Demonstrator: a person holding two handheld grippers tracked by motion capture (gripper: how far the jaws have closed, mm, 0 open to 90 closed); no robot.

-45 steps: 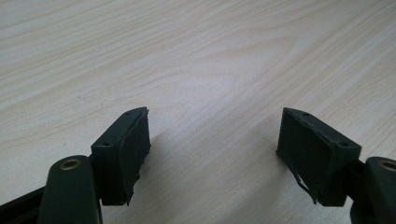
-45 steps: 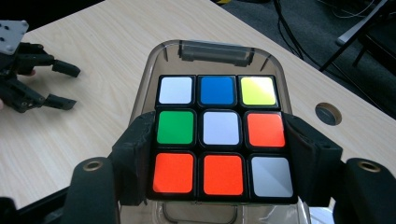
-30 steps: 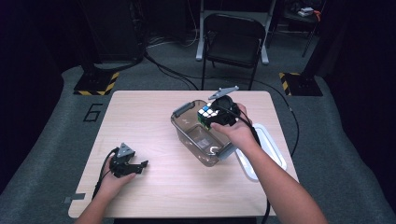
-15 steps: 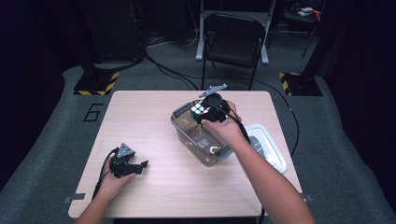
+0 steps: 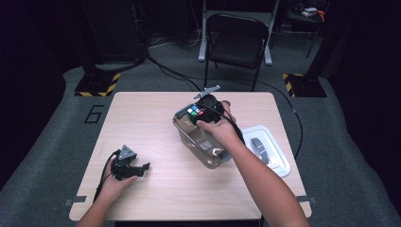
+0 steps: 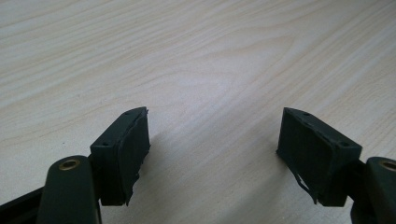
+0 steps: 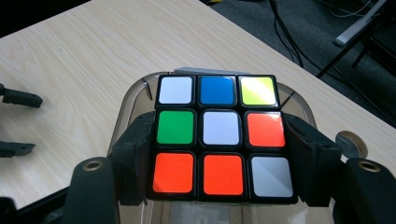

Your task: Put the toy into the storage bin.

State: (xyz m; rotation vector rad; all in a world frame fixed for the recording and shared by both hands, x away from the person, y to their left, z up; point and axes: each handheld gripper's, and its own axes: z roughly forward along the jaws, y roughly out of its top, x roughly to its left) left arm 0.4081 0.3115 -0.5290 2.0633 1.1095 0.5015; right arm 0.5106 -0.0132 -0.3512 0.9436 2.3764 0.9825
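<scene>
Over the clear bin [image 7: 135,100], right hand-held gripper [image 7: 223,154] clamps cube [image 7: 222,133] — underside hidden.

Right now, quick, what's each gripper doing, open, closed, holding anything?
Left gripper: open, fingers wide apart, nothing between them, over the table.
Right gripper: closed on the puzzle cube, above the clear container.

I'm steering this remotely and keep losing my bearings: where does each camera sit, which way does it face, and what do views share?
High view: above the person's side, looking forward and down on the table; both forearms, left gripper and right gripper show.
Left gripper view: on the left gripper, looking along its open jaws at bare table.
Right gripper view: on the right gripper, looking down at the cube it grips over the clear box.
Shared: cube and box appear in the high and right gripper views; the table in all three.
</scene>
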